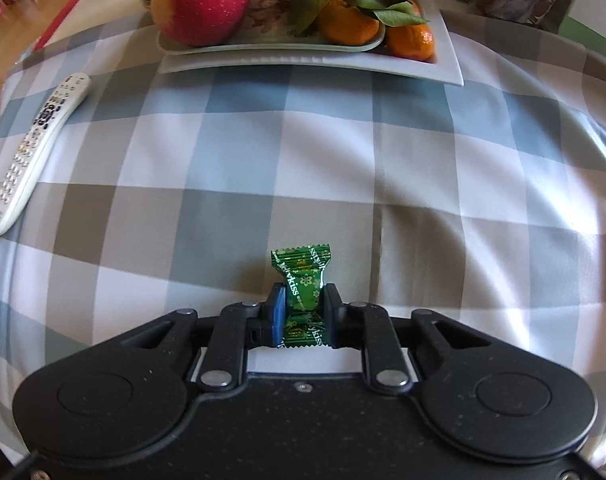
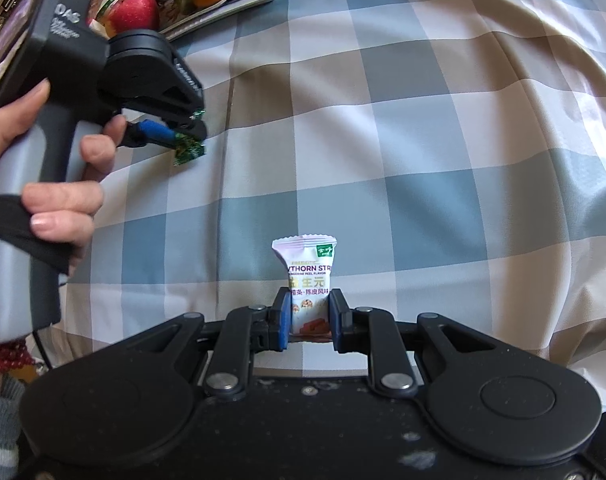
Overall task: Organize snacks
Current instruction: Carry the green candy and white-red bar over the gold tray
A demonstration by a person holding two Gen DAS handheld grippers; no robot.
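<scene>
With the left tongs (image 1: pixel 302 314) clamped on the green candy (image 1: pixel 302 280) and the right tongs (image 2: pixel 310 320) on the white hawthorn snack (image 2: pixel 307 276), both above the checked counter (image 1: pixel 303 152), lift straight up, holding both grips firm.

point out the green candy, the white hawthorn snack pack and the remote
green candy (image 1: pixel 303 294): left wrist view, pinched middle
white hawthorn snack pack (image 2: pixel 309 270): right wrist view, printed front
remote (image 1: pixel 39 144): left wrist view, button face
</scene>
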